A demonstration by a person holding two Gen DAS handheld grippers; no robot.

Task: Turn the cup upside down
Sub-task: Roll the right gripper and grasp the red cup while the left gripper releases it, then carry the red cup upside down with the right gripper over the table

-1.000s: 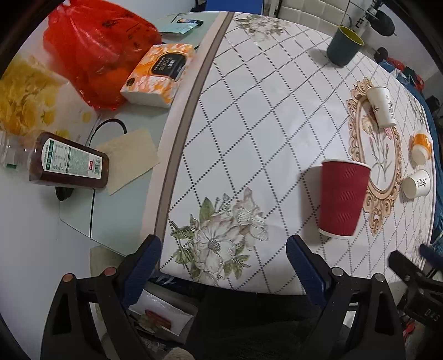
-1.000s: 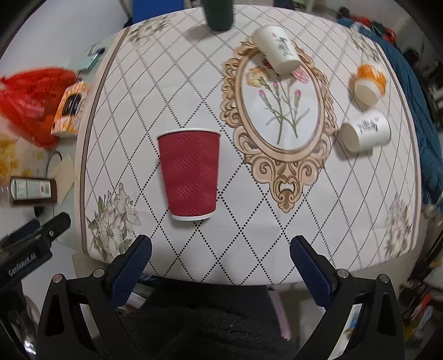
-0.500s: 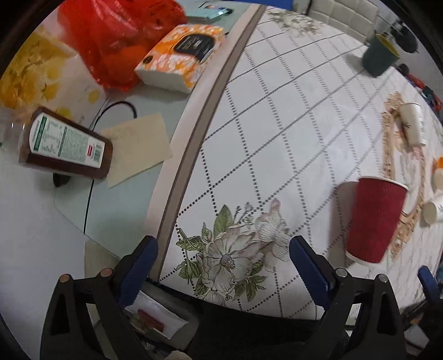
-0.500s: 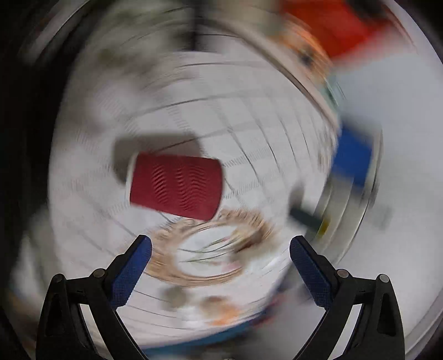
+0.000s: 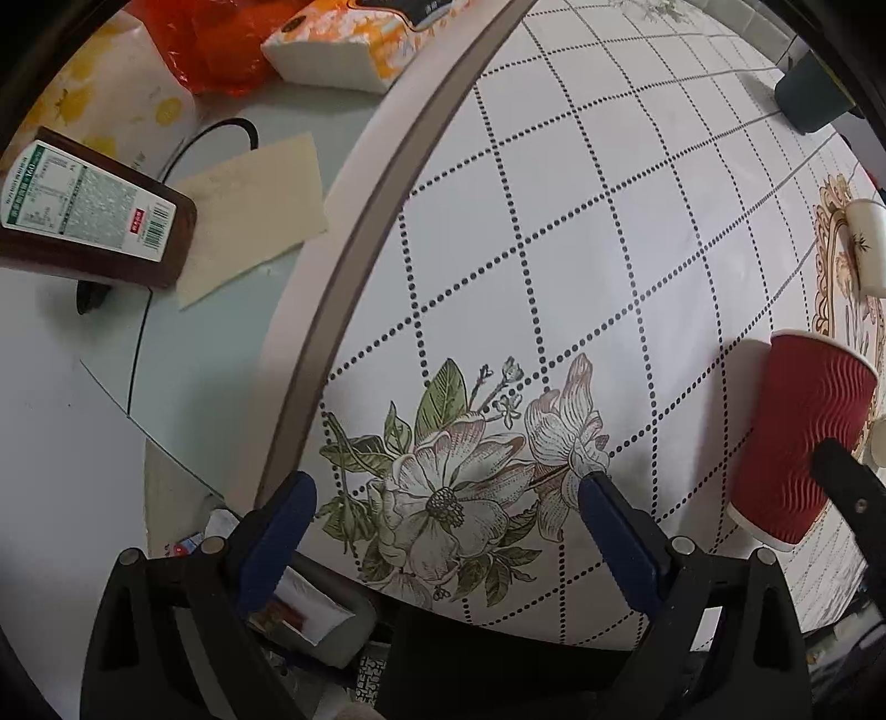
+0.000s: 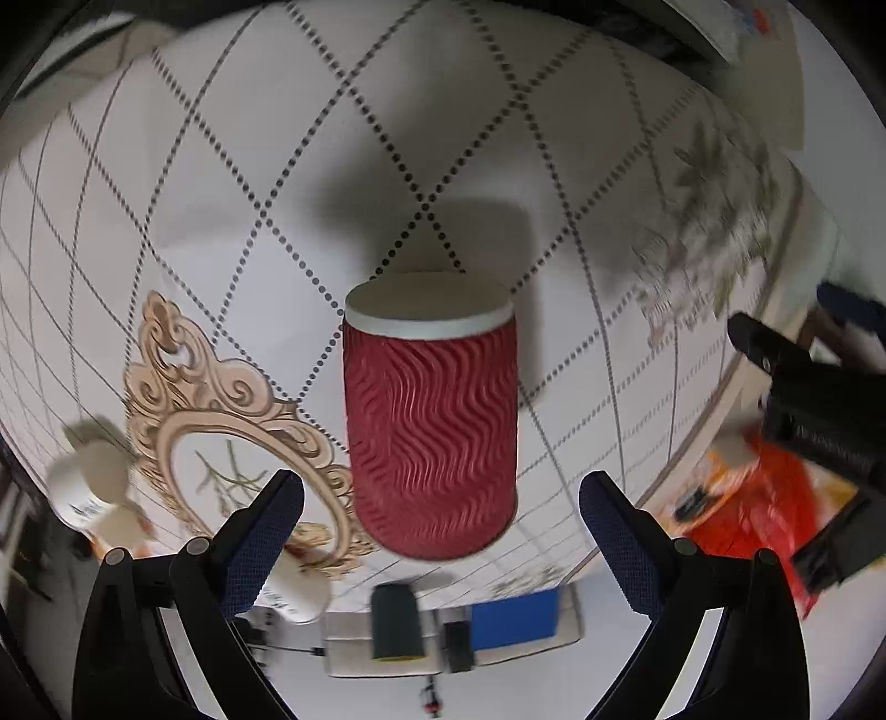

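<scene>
right hand-held gripper (image 6: 441,501) is spread wide, blue-padded fingers (image 6: 266,529) on either side of the red ripple paper cup (image 6: 429,421) but not touching it, nothing gripped. this camera is rolled over, so the room reads upside down: the cup's white bottom faces the top of the frame and its wide end is nearest the lens. from the left wrist view the same cup (image 5: 797,437) stands on the patterned surface (image 5: 581,232) mouth up, white rim on top, off at the right edge with a black bit of the other tool in front of it.

left hand-held gripper (image 5: 446,507) is wide too and holds nothing, hanging over the near edge of the surface above the printed flower (image 5: 448,493).

further out on the left there's a brown bottle (image 5: 91,213) lying on its side on the pale glass part, a beige paper sheet (image 5: 255,210) just beside it, then a tissue pack (image 5: 349,52) and an orange plastic bag (image 5: 221,44). far right a white paper cup (image 5: 869,243) lies on its side on the ornate oval print, and a dark green cup (image 5: 808,99) stands at the far edge.
</scene>
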